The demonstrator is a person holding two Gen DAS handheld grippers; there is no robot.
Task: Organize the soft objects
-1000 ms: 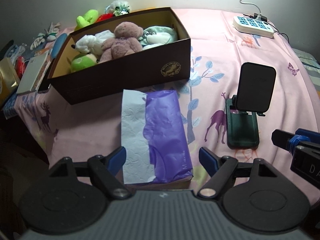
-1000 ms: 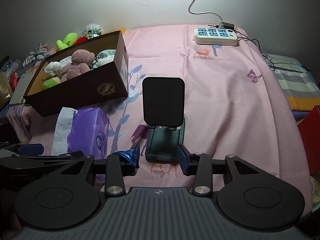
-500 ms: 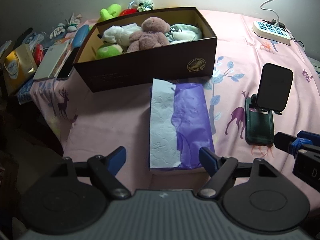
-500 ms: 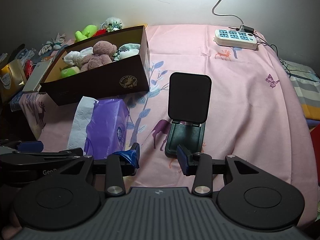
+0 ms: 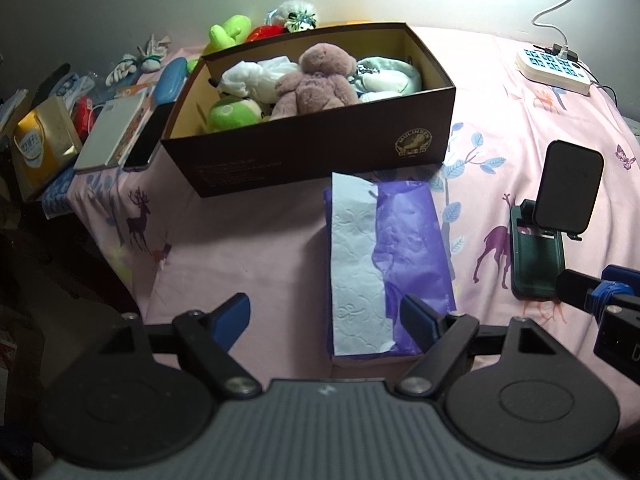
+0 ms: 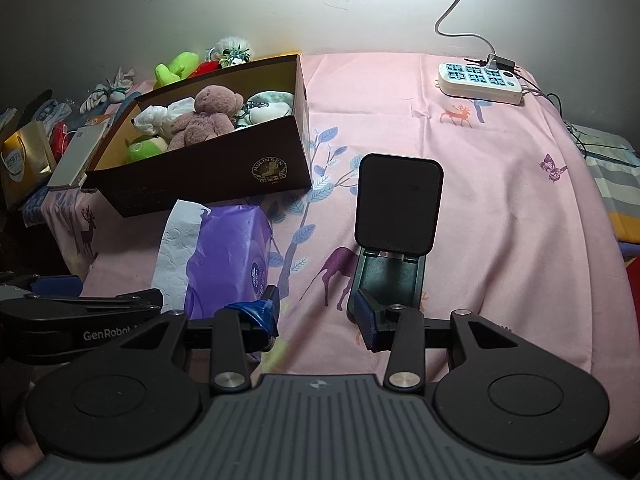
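A brown cardboard box (image 5: 304, 148) on the pink cloth holds a pink teddy bear (image 5: 316, 80), a green plush (image 5: 232, 112), white soft items (image 5: 256, 76) and a pale plush (image 5: 384, 76). In front of the box lies a purple tissue pack (image 5: 404, 232) with white tissue showing. My left gripper (image 5: 326, 314) hovers over the pack's near end, its jaws opening wide; the pack lies below between them, untouched. My right gripper (image 6: 316, 314) stands open with a smaller gap and nothing in it, just before a dark phone stand (image 6: 396, 208).
More soft toys (image 5: 230, 32) lie behind the box by the wall. A book (image 5: 112, 132), a gold bag (image 5: 40, 144) and clutter sit left, where the table edge drops off. A white power strip (image 6: 480, 80) with a cable lies at the back right.
Both grippers have drifted left and pulled back a little, so the tissue pack and phone stand sit further right in their views. Nothing was picked up or let go.
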